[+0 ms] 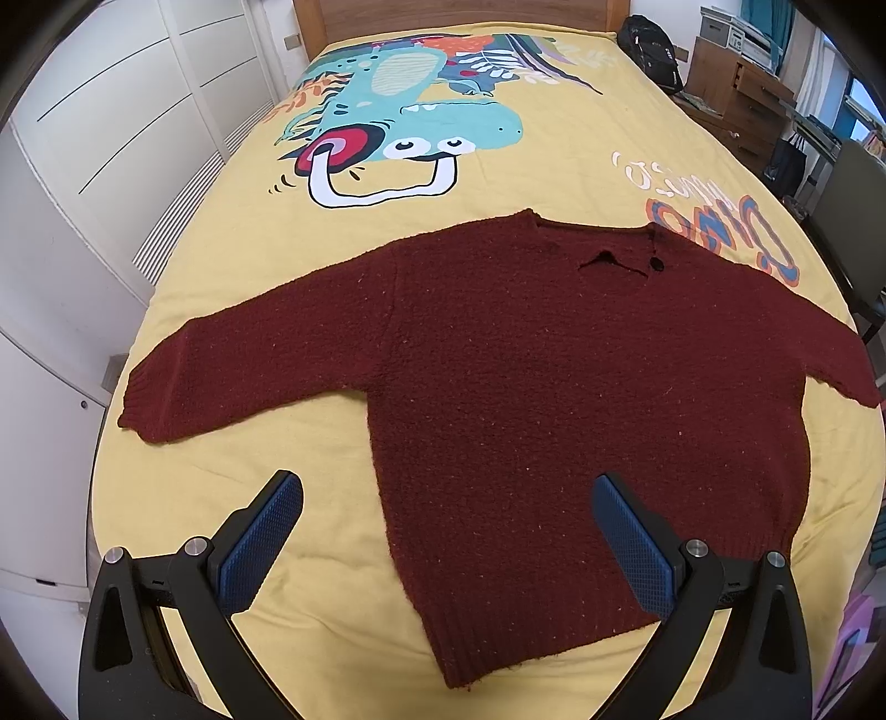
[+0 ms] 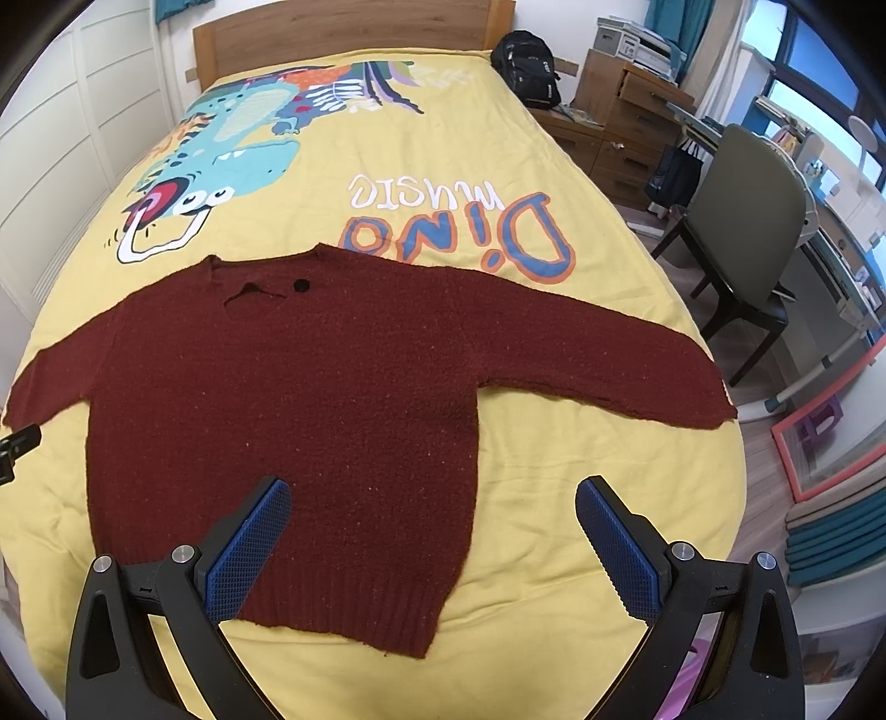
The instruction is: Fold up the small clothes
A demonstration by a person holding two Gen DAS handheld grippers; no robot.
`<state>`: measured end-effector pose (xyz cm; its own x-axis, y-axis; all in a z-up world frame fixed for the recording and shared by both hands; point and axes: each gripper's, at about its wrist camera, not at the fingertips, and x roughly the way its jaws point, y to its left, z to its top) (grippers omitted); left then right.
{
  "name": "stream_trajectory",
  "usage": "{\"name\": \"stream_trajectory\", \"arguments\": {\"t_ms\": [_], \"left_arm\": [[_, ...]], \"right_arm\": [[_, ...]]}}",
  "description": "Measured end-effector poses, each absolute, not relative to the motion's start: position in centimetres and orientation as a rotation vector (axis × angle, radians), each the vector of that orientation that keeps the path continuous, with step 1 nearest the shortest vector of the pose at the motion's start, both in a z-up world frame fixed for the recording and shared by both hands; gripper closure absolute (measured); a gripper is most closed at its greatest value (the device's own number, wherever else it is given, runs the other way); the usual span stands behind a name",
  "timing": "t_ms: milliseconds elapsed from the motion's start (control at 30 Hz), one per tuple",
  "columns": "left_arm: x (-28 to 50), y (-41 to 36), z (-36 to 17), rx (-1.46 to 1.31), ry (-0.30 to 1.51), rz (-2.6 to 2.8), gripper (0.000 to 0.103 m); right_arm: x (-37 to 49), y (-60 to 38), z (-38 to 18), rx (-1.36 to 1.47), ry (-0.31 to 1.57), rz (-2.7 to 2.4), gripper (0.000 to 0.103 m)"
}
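1. A dark red, fuzzy knitted sweater [image 1: 554,399] lies flat and face up on a yellow bedspread [image 1: 498,177] printed with a teal cartoon dinosaur [image 1: 398,111] and the words "Dino music" [image 2: 459,227].
2. Both sleeves are spread out sideways, the ribbed hem lies nearest the cameras, and the neckline points toward the wooden headboard [image 2: 343,33].
3. A black round button [image 1: 655,264] sits at the neckline beside a small opening in the knit.
4. The left gripper [image 1: 447,501], black with blue textured pads [image 1: 260,545], hangs above the sweater's hem with its jaws spread wide apart, holding nothing.
5. In the left wrist view, one pad appears over bare bedspread beside the sweater's edge and the other over the knit near the hem.
6. The right gripper [image 2: 433,505] likewise has its jaws wide apart and empty, above the hem at the sweater's other side.
7. In the right wrist view, one blue pad [image 2: 246,554] appears over the knit and the other over bare yellow fabric.
8. A dark part of the left gripper shows at the far left edge of the right wrist view.
9. Beside the bed stand a grey-green chair [image 2: 742,221], a wooden chest of drawers [image 2: 626,116] and a black backpack [image 2: 526,66].
10. White wardrobe doors [image 1: 111,111] line the other side of the bed.
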<state>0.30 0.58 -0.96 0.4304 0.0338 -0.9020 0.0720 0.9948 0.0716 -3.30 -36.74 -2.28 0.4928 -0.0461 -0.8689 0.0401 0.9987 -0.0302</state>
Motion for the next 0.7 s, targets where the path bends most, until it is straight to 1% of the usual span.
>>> {"name": "stream_trajectory", "arguments": {"t_ms": [200, 400, 600, 700], "left_arm": [[0.3, 0.6, -1.0, 0.105, 1.125, -0.025, 0.001], [0.7, 0.3, -1.4, 0.109, 1.109, -0.029, 0.001], [1.9, -0.3, -2.3, 0.135, 1.116, -0.027, 0.001], [2.9, -0.9, -3.0, 0.168, 1.110, -0.025, 0.001]], "right_arm": [[-3.1, -36.8, -2.5, -0.002, 1.055, -0.053, 0.001], [-2.6, -37.4, -3.0, 0.005, 0.992, -0.077, 0.001], [-1.4, -39.6, -4.9, -0.009, 0.975, -0.111, 0.001], [-0.7, -41.6, -6.3, 0.029, 0.975, -0.128, 0.001]]}}
